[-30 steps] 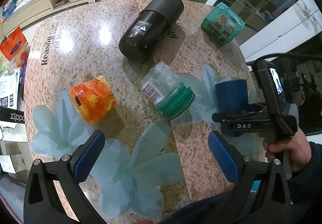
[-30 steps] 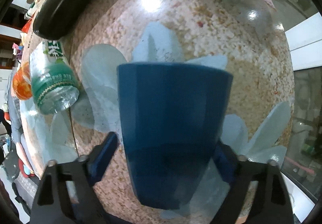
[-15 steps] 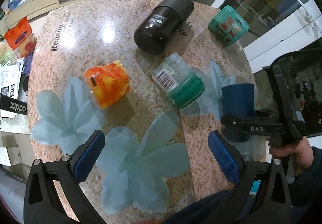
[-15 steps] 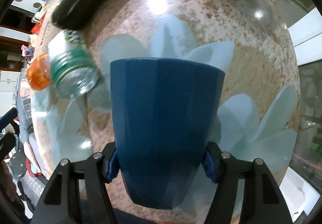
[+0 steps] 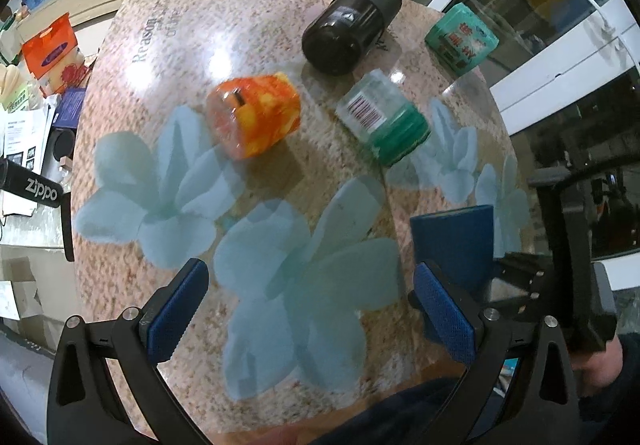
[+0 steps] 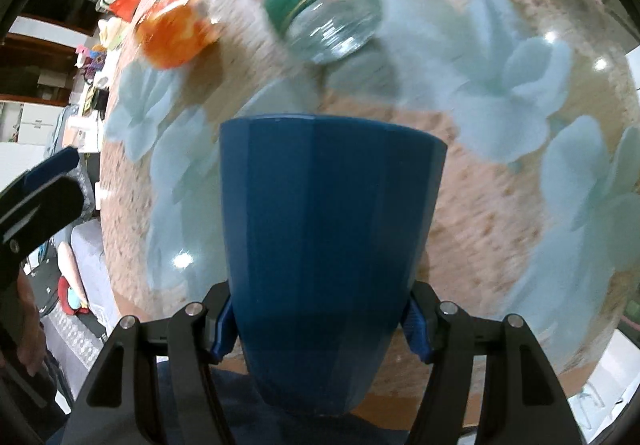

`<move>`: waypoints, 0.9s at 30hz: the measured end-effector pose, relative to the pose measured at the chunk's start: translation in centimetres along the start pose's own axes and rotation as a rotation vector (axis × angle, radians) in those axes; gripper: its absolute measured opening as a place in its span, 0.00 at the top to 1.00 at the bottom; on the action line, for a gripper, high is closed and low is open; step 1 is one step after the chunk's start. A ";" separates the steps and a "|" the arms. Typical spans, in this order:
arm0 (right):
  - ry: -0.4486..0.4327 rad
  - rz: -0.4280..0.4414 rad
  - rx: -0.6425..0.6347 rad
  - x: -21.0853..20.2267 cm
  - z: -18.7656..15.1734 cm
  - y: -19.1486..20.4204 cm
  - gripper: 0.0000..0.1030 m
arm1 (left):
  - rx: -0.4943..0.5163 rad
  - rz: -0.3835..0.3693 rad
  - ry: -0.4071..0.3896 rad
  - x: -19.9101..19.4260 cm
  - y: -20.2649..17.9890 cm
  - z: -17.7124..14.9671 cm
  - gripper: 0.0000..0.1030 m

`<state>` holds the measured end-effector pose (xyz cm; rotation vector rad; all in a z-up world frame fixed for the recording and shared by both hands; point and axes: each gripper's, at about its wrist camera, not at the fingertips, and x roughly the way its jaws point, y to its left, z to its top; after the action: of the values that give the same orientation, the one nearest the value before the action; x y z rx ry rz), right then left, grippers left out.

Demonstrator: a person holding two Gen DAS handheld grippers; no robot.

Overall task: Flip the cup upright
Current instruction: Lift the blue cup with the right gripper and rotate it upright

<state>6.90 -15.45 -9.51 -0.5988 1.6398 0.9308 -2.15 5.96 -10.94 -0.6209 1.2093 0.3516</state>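
A dark blue faceted cup (image 6: 328,257) fills the middle of the right wrist view. My right gripper (image 6: 320,325) is shut on its narrow base end, with the wide rim pointing away over the table. In the left wrist view the cup (image 5: 454,241) shows at the right, held above the table edge by the right gripper. My left gripper (image 5: 308,309) is open and empty, low over the near part of the table (image 5: 192,57).
On the granite table with pale blue flower prints lie a black flask (image 5: 350,31), a clear jar with a green lid (image 5: 382,123), an orange wrapped roll (image 5: 254,121) and a green packet (image 5: 460,39). Cluttered shelves stand to the left.
My right gripper closed on the blue cup and lifted it, swinging left toward the jar. The left gripper drew back and turned, staying open.
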 end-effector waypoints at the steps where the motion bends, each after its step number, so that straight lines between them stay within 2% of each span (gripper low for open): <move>1: 0.005 -0.002 -0.002 0.7 1.2 1.6 0.38 | -0.001 0.001 0.004 0.0 0.3 -0.3 0.00; 4: 0.017 -0.058 -0.049 1.7 1.0 2.4 0.38 | -0.006 0.004 0.014 0.1 0.8 -0.9 0.00; 18: 0.033 -0.117 -0.080 3.2 1.0 3.7 0.37 | -0.044 -0.016 0.050 0.1 3.0 -2.4 0.00; 19: 0.030 -0.122 -0.081 4.2 1.2 5.1 0.36 | -0.054 -0.022 0.054 0.1 3.2 -2.5 0.00; 22: 0.029 -0.118 -0.059 4.5 1.3 5.1 0.30 | -0.071 -0.036 0.055 0.1 3.5 -2.7 0.00; 24: 0.024 -0.119 -0.047 4.0 1.1 4.5 0.19 | -0.074 -0.036 0.052 -0.1 3.5 -2.9 0.00; 27: 0.023 -0.118 -0.042 3.0 1.1 2.9 0.18 | -0.079 -0.039 0.051 -0.2 3.6 -3.0 0.00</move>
<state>4.40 -12.69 -11.67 -0.7292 1.5909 0.8763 -6.54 6.95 -12.31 -0.7248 1.2346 0.3542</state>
